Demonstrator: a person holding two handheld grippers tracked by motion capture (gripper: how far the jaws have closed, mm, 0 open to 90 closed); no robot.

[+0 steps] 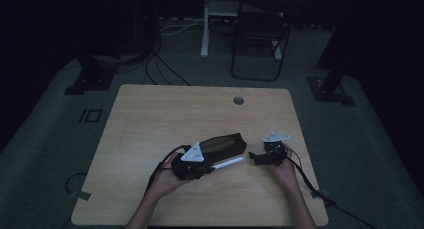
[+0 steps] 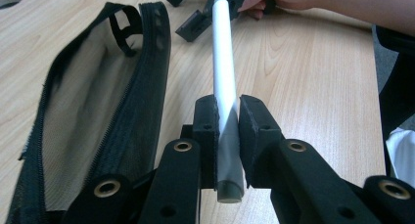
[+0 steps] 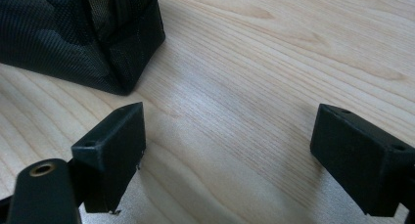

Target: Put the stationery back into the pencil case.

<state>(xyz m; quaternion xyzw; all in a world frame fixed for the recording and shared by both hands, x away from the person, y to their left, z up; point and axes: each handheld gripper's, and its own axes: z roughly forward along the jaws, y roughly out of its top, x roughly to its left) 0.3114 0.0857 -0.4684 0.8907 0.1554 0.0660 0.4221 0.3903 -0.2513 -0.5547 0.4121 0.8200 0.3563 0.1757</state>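
No legible text, label or sign.

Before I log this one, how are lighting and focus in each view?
High view: dim, room black, table readable. Left gripper view: bright, white pen and mesh pouch sharp, near end softer. Right gripper view: soft glare patch on the wood, pouch corner slightly blurred.
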